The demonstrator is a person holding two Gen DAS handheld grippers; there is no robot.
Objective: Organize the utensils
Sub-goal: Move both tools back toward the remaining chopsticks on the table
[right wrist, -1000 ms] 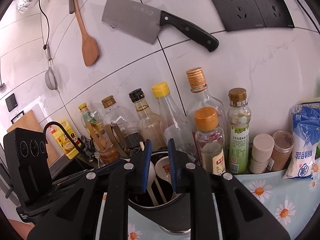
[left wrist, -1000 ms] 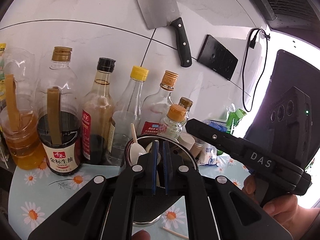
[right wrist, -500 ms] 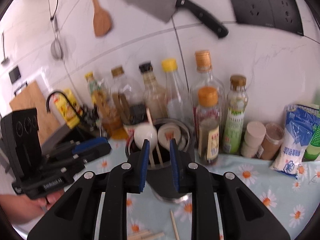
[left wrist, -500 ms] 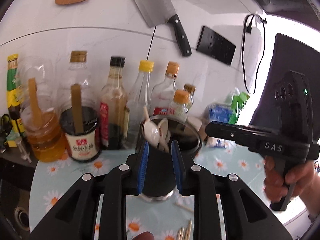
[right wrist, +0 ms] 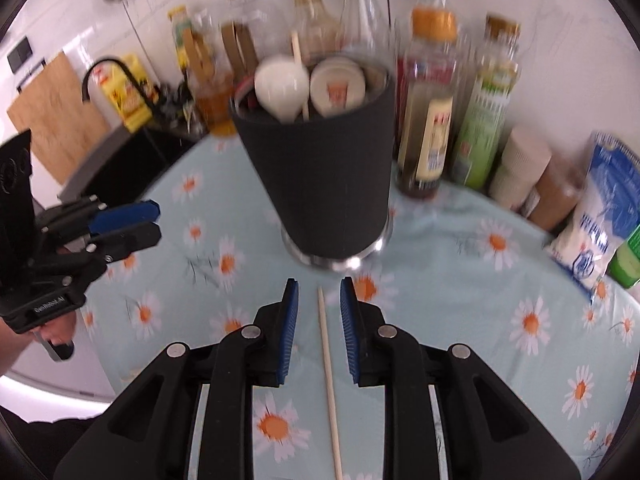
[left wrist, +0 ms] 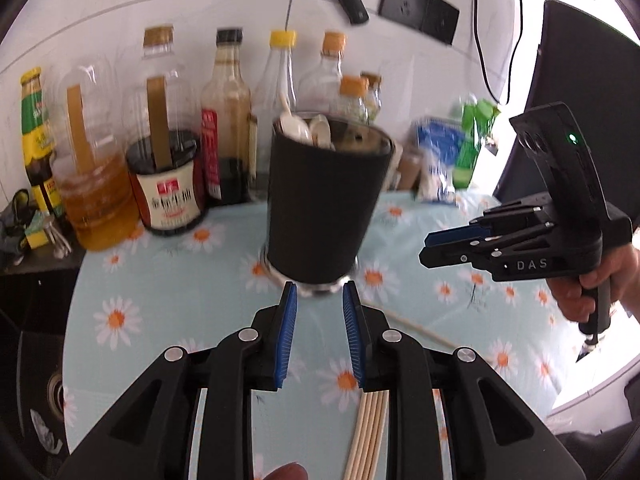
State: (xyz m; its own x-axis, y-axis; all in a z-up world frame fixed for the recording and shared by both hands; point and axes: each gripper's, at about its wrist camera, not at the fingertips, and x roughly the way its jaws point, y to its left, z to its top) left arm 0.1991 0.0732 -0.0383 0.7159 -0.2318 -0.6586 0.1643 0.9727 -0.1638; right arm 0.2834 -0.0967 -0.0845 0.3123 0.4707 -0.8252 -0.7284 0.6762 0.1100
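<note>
Chopstick [right wrist: 328, 376] lies on the daisy tablecloth [right wrist: 480, 300], lower centre of right wrist view — between right gripper [right wrist: 319, 294] jaws, parted, untouched. Left gripper [left wrist: 319, 298] open, empty; chopstick bundle [left wrist: 368, 432] below, black utensil cup [left wrist: 324, 208] centre.

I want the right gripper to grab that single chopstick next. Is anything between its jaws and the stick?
Nothing visible: the right gripper has open jaws straddling the lone chopstick on the tablecloth; the black holder stands beyond.

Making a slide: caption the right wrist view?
Open right gripper above a single chopstick, facing the black utensil holder.
</note>
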